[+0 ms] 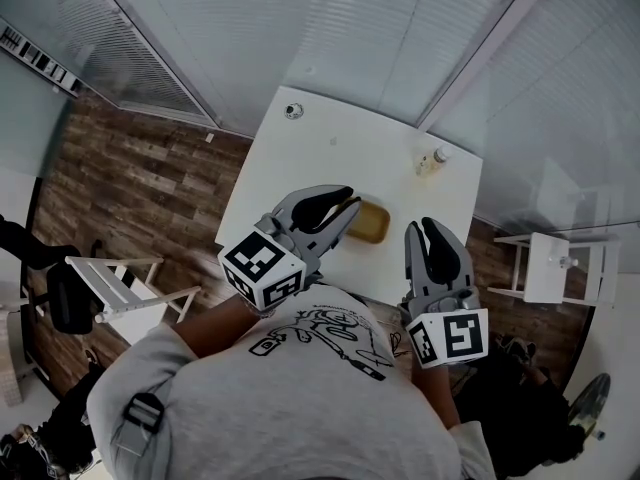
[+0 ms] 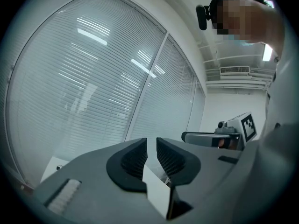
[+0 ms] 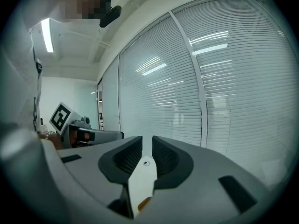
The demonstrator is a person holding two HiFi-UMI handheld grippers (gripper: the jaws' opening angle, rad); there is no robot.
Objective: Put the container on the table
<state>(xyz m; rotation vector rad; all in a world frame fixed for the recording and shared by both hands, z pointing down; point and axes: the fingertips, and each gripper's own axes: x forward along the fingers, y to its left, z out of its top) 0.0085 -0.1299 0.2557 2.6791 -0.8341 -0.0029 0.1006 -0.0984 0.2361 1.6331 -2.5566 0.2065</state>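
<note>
Both tongs held about level over the near edge of the white table (image 1: pixel 300 158), left gripper (image 1: pixel 348 203) and right gripper (image 1: pixel 420 228) each with jaws together on nothing; amber container (image 1: pixel 372 224) sits on the table just beside the left tips.

Table (image 1: pixel 300 158) smooth, matt white; container (image 1: pixel 370 224) looks translucent amber plastic; floor (image 1: pixel 130 183) grained brown wood planks; shirt (image 1: pixel 300 408) soft grey cloth; left gripper (image 1: pixel 350 200) matt grey plastic, ribbed pads (image 2: pixel 135 160)
</note>
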